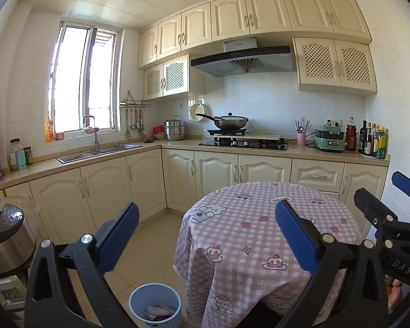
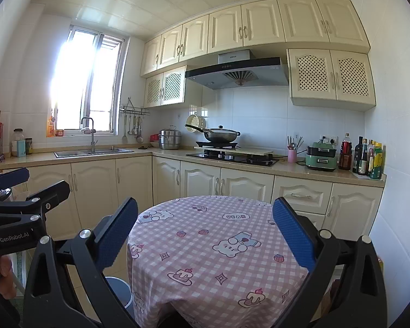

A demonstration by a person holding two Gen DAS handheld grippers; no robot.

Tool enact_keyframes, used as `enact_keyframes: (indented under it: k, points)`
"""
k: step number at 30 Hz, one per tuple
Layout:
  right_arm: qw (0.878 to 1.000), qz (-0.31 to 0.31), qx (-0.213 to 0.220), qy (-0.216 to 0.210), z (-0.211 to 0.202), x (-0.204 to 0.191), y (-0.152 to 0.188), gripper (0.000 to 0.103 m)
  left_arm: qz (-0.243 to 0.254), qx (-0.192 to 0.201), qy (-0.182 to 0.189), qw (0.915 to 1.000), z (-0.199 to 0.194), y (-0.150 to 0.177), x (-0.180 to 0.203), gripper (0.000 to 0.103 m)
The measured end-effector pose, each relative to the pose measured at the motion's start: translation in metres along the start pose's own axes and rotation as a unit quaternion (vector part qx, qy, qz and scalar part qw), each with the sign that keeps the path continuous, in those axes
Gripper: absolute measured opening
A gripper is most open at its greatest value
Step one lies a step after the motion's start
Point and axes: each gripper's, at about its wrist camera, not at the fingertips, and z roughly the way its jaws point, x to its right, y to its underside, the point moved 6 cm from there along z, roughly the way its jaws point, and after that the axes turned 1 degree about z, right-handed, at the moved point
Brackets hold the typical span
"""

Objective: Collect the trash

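Our left tongs (image 1: pixel 206 235) and right tongs (image 2: pixel 205 232) hang spread wide and empty above a round table (image 2: pixel 205 246) in a cream-cabinet kitchen, each pair's blue pads (image 1: pixel 120 235) well apart with nothing between them.

The table's pink check cloth, printed with bears and cakes, lies just ahead of and below both pairs, and we see no litter on it. The only trash in view sits low and left of the left tongs: a crumpled pink-and-white wad (image 1: pixel 158 311) resting in a pale blue bin (image 1: pixel 155 303) on the tiled floor beside the table. It looks soft and light, like tissue or wrapper, though its make is too small to tell.

We judge the collecting is at or near its end, or a fresh search is due. To do this step well, we should sweep both cameras over the floor and the worktop (image 1: pixel 300 150) beyond before committing, and keep the tongs spread until a piece sits squarely between the pads.
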Motion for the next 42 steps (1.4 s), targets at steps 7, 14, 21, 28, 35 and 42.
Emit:
enact_keyframes:
  k: [7,14,21,28,35,42]
  points:
    - [1.000,0.000,-0.001,-0.001,0.0004,-0.0002,-0.0003,0.095,-0.001,0.000,-0.001,1.0000,0.0001,0.0021,0.0006,0.098]
    - [1.000,0.001,-0.002,-0.001,0.0005,0.0002,0.0012,0.095,0.000,-0.002,0.000,1.0000,0.0006,0.0037,0.0004,0.098]
    - [1.000,0.002,-0.003,-0.002,0.0013,-0.0001,0.0006,0.095,-0.001,-0.004,0.000,1.0000,0.0010,0.0054,0.0015,0.098]
    - [1.000,0.001,-0.005,-0.003,0.0023,-0.0002,0.0011,0.095,-0.002,-0.005,0.000,1.0000,0.0018,0.0068,0.0012,0.098]
    - [1.000,0.001,-0.006,-0.003,0.0024,-0.0001,0.0017,0.095,-0.001,-0.005,0.000,1.0000,0.0020,0.0066,0.0009,0.098]
    - [1.000,0.004,-0.009,-0.008,0.0037,-0.0015,0.0030,0.095,-0.002,-0.006,-0.001,1.0000,0.0023,0.0075,0.0005,0.098]
